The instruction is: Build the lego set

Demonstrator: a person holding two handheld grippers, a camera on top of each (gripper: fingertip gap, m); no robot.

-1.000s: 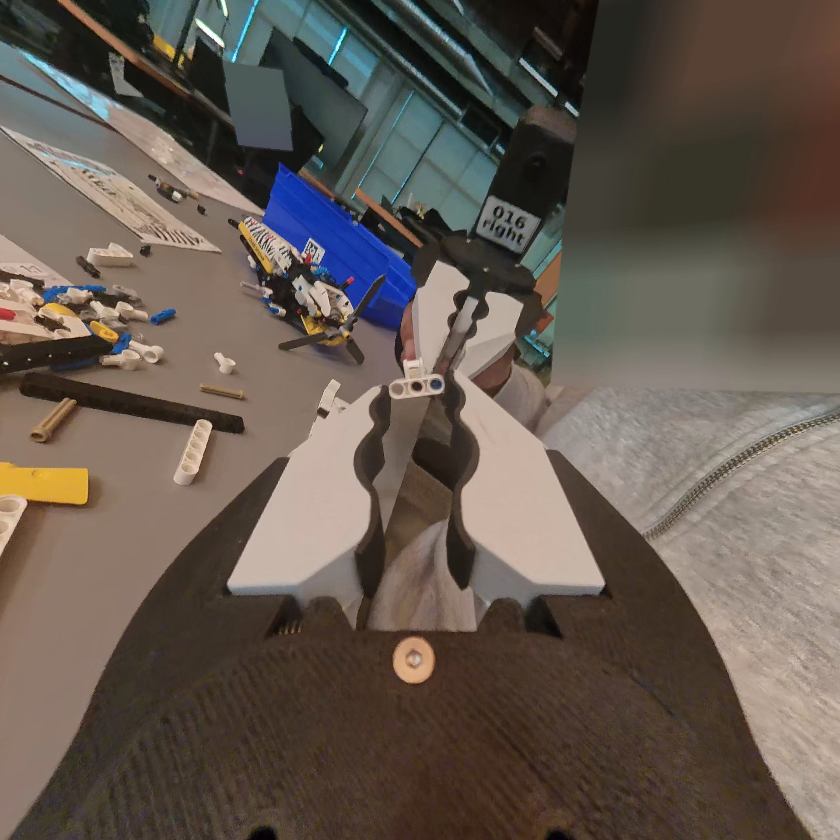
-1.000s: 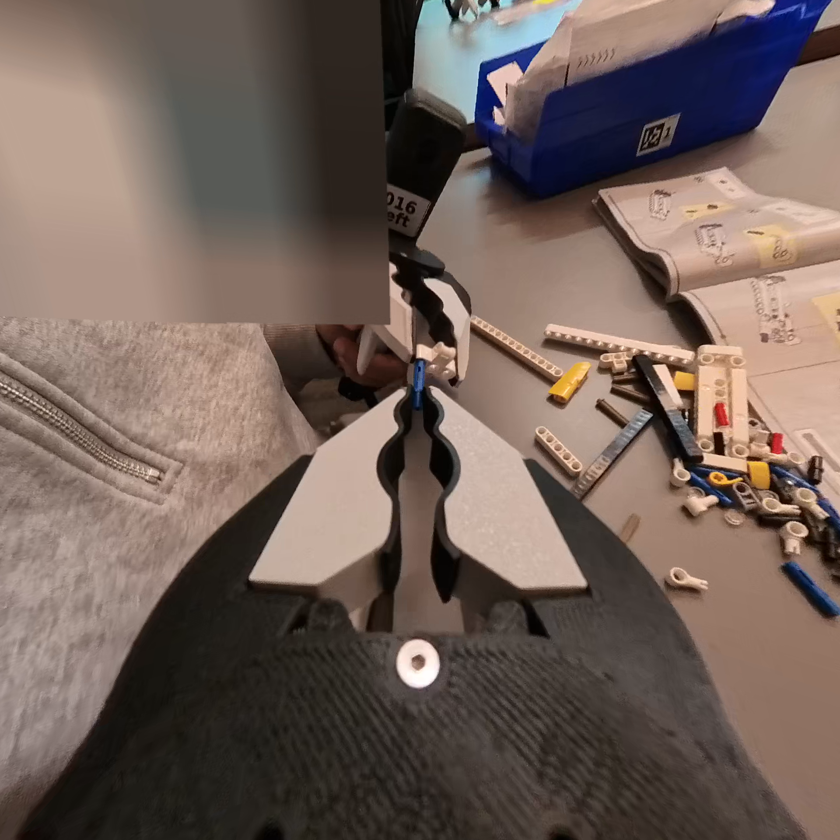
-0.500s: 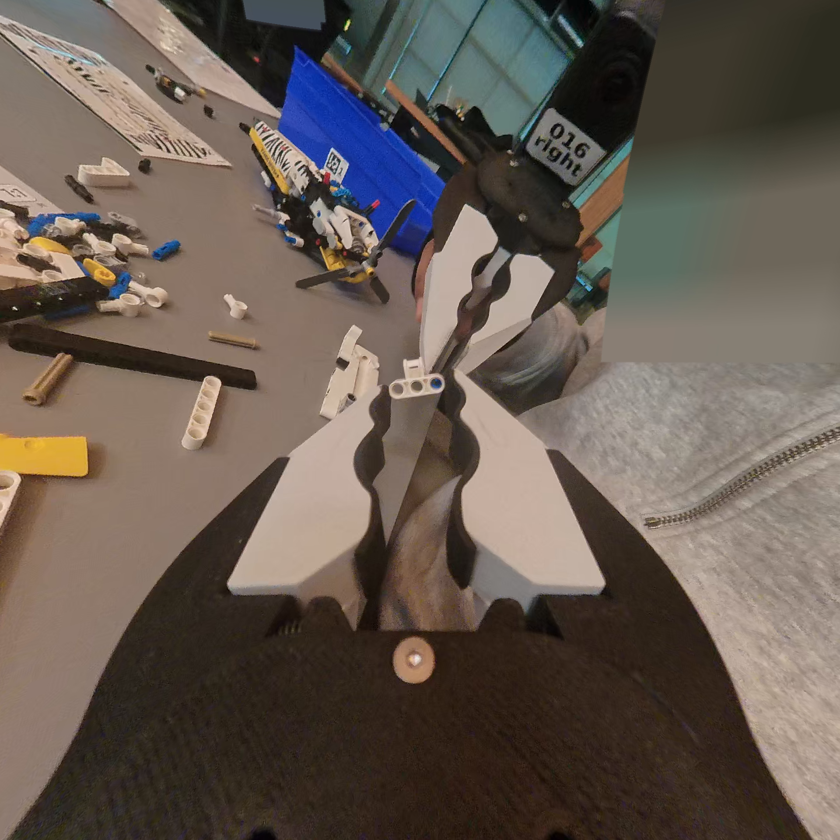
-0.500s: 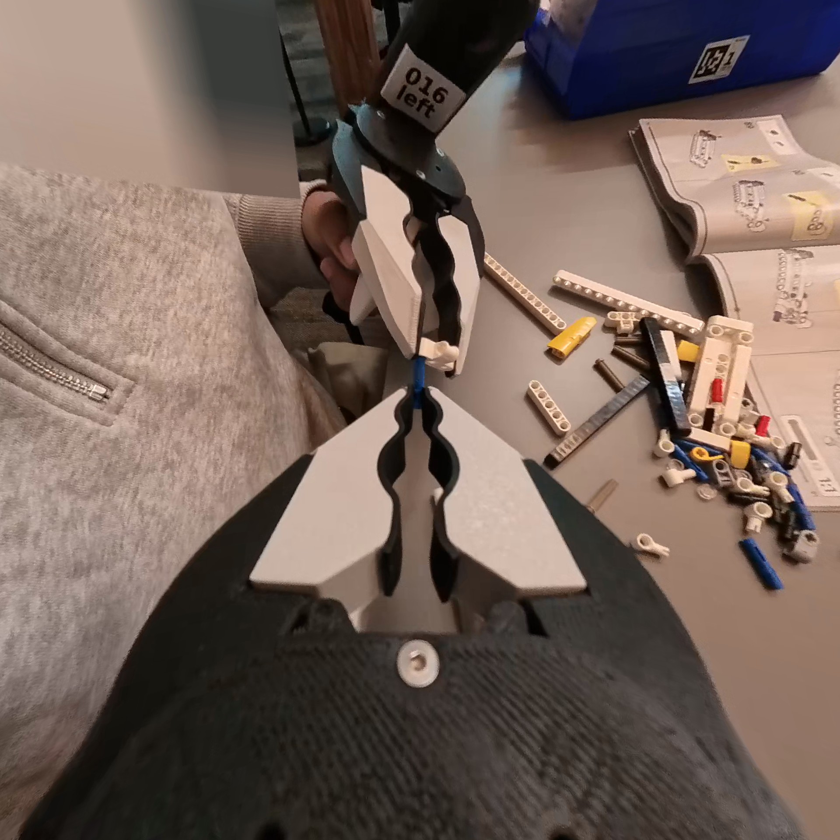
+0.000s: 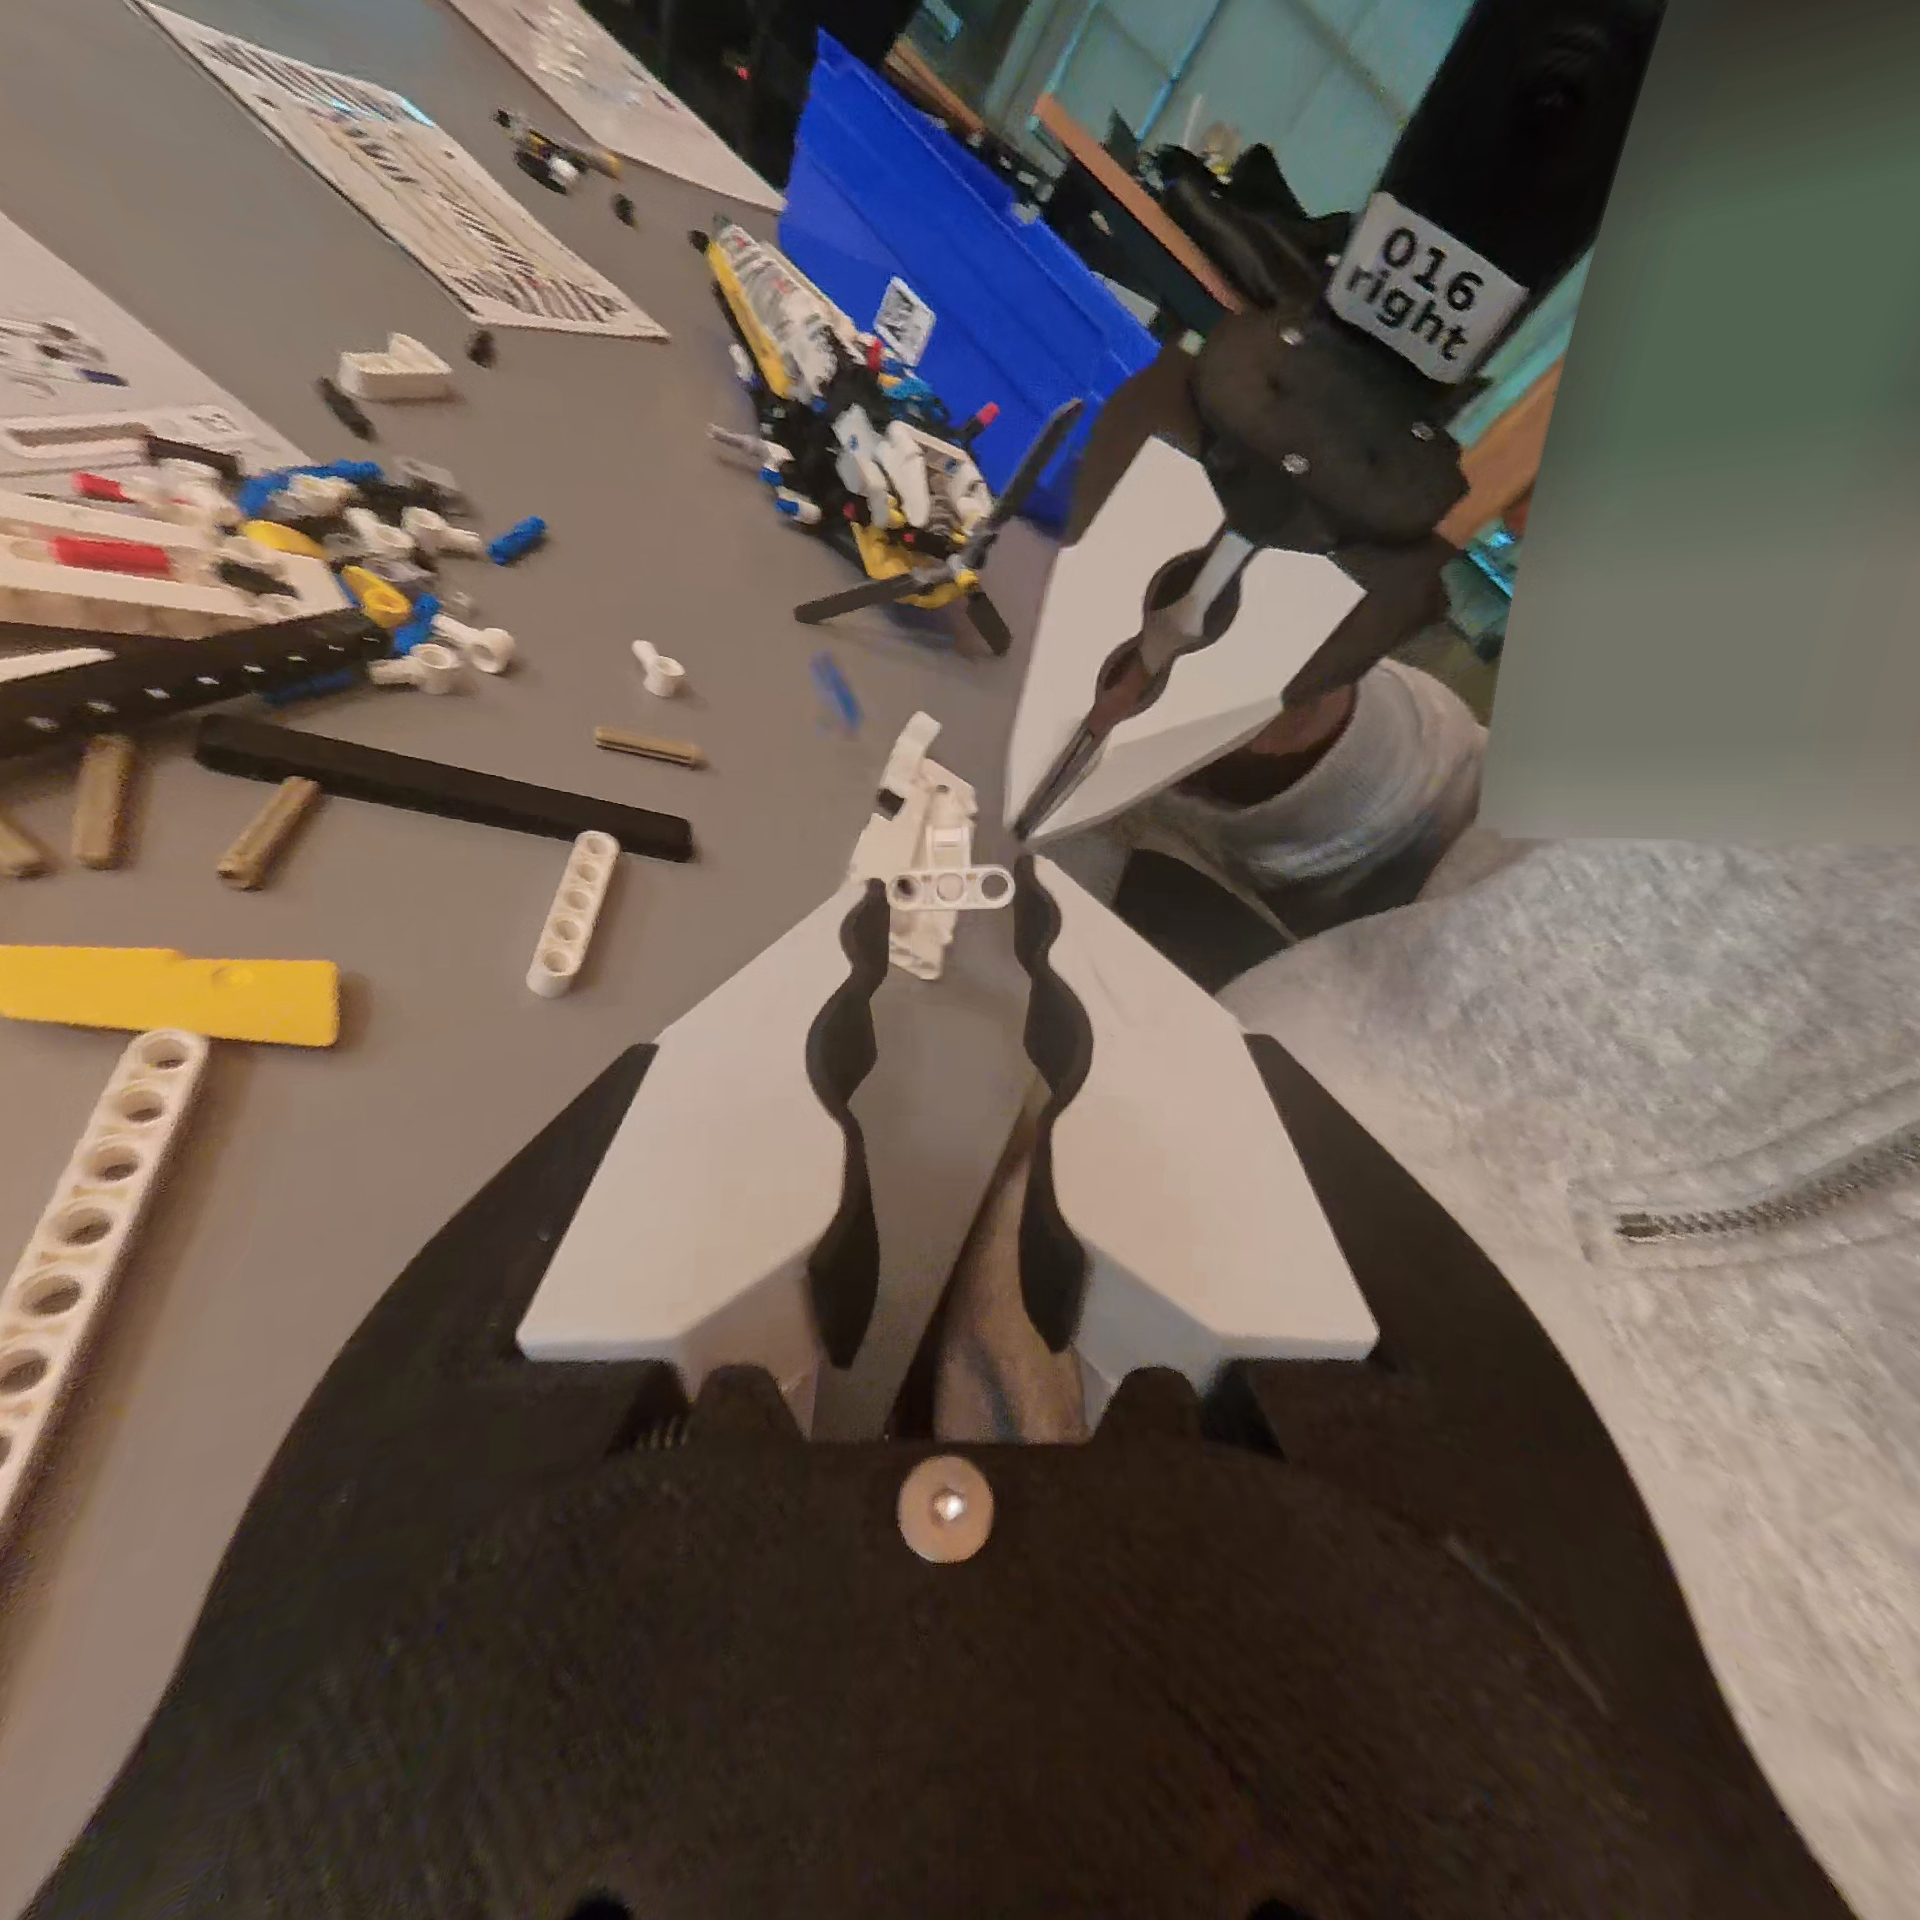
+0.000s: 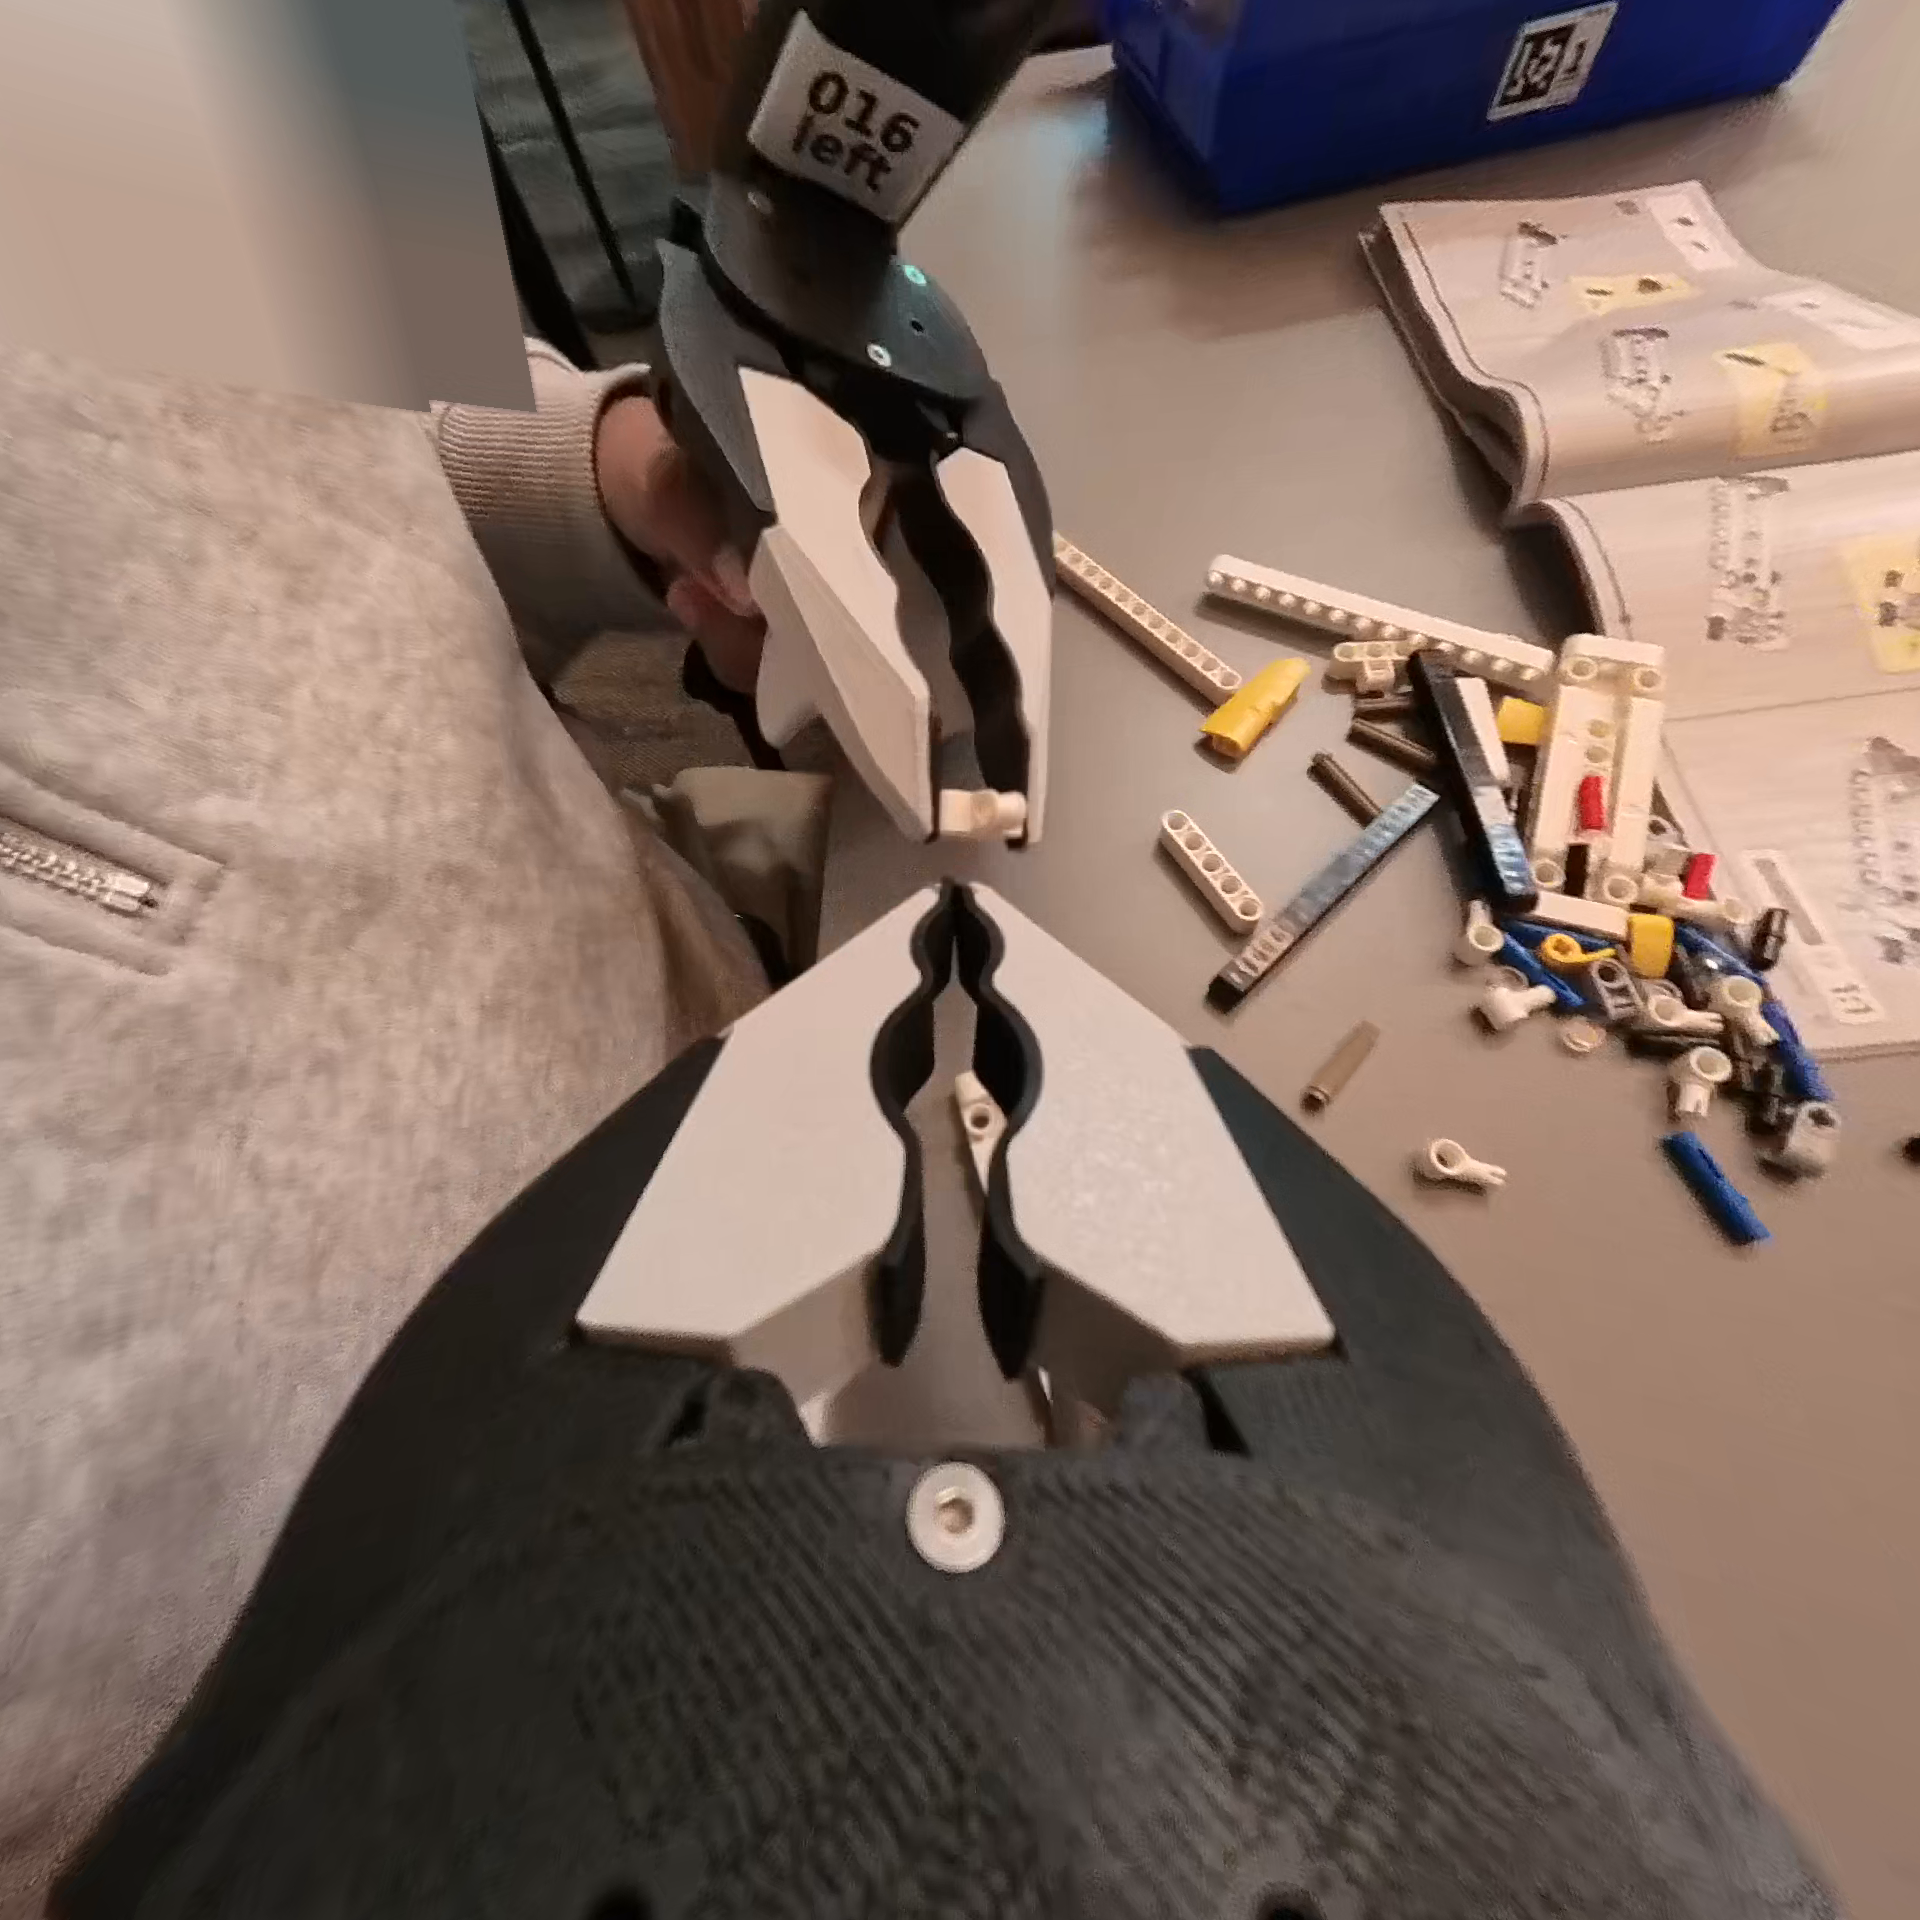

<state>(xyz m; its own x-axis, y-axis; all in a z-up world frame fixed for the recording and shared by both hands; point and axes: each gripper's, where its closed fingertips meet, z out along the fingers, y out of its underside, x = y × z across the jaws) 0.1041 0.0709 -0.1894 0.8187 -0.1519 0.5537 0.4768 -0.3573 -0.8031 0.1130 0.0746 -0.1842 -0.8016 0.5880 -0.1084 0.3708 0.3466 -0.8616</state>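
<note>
Left tongs (image 5: 951, 883): the jaws stand partly apart and clamp a small white three-hole connector (image 5: 950, 886) crosswise between the tips. In the right wrist view the same connector (image 6: 979, 814) shows at the tips of the left tongs (image 6: 977, 821), held above the table (image 6: 1195, 416) near the edge where the person sits.

Right tongs (image 6: 953, 896): the jaws are closed tip to tip with nothing between them. In the left wrist view the right tongs (image 5: 1023, 826) point down, their tips just beside the connector but apart from it.

A small blue pin (image 5: 834, 686) appears blurred just above the table surface (image 5: 623, 520), between the tongs and the partly built model (image 5: 883, 468). Whether it touches the table cannot be told.

A white sub-assembly (image 5: 920, 790) lies on the table directly behind the connector. The model, with a black propeller, lies in front of a blue bin (image 5: 935, 239) toward the far edge.

Loose parts on the table:
- black long beam (image 5: 436, 784)
- short white beam (image 5: 571, 914)
- yellow plate (image 5: 166, 992)
- long white beam (image 5: 83, 1226)
- mixed pile of small pieces (image 6: 1621, 935)

An open instruction booklet (image 6: 1714, 364) lies beside that pile. The person wears a grey zip top (image 5: 1610, 1143).
</note>
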